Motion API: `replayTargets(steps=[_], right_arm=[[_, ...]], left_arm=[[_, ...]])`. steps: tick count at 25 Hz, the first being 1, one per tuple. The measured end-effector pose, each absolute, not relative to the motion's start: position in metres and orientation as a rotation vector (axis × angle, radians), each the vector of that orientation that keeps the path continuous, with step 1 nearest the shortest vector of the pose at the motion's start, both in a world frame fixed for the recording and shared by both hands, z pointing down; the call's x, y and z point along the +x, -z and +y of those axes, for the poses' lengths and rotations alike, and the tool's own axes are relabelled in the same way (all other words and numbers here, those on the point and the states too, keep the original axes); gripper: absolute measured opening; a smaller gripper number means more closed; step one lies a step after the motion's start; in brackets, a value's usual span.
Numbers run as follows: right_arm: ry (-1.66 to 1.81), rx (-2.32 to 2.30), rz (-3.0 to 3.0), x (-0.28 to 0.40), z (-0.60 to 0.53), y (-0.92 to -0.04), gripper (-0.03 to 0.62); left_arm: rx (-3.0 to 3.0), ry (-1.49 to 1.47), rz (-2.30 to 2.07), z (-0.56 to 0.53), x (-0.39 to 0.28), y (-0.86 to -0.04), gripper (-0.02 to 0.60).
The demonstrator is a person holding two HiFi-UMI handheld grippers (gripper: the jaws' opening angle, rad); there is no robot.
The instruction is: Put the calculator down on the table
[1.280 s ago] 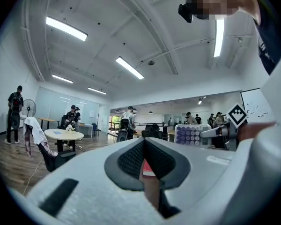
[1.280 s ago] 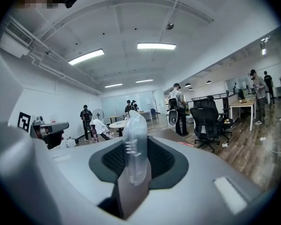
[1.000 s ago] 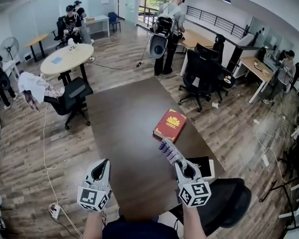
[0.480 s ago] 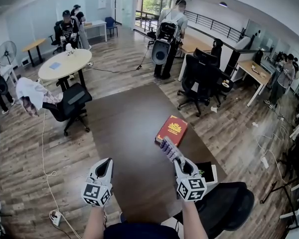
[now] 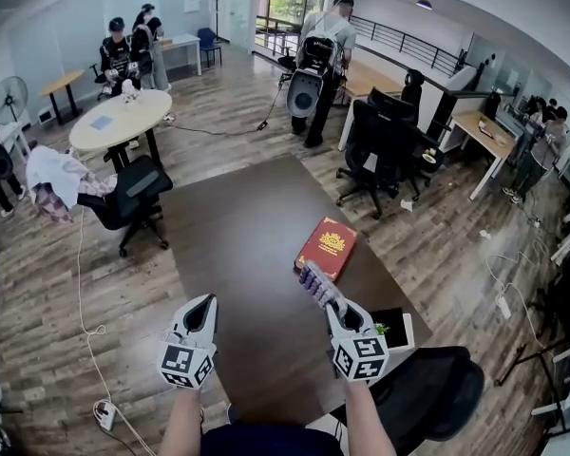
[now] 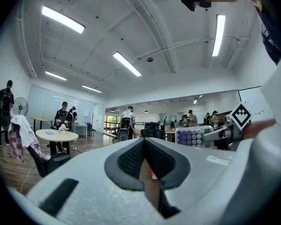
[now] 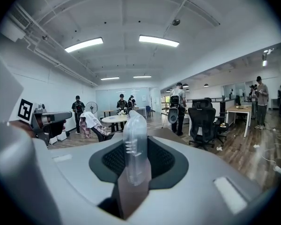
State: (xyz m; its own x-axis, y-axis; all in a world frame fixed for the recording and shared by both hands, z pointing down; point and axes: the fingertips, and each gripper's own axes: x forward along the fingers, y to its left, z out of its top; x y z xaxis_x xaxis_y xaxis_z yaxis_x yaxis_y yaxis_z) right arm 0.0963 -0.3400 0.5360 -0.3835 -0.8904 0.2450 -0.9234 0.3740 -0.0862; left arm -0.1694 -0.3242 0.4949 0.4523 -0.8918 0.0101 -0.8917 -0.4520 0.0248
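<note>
Right now your right gripper (image 5: 338,310) clamps the calculator (image 5: 319,287) by its near end, over the table (image 5: 237,245). Its long axis points away from you toward the red book (image 5: 327,245). It is pale lilac with rows of round keys. Your left gripper (image 5: 200,306) is closed and empty.

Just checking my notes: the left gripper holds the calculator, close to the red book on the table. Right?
Not quite: the right gripper holds the calculator, close to the red book on the table. The head view shows it; the left gripper holds nothing.
</note>
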Motion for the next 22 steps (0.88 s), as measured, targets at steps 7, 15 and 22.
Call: replayTargets(steps=[7, 15, 22], right_arm=[[-0.758, 1.716, -2.579, 0.103, -0.339, -0.549, 0.117], [-2.041, 1.801, -2.653, 0.113, -0.335, -0.574, 0.117], [-2.470, 1.824, -2.517, 0.115, -0.337, -0.591, 0.117]], left_arm=[[2.638, 0.019, -1.617, -0.321, -0.163, -0.497, -0.005], [2.565, 0.088, -1.650, -0.320, -0.173, -0.504, -0.005], [2.564, 0.080, -1.672, -0.323, -0.175, -0.500, -0.005]])
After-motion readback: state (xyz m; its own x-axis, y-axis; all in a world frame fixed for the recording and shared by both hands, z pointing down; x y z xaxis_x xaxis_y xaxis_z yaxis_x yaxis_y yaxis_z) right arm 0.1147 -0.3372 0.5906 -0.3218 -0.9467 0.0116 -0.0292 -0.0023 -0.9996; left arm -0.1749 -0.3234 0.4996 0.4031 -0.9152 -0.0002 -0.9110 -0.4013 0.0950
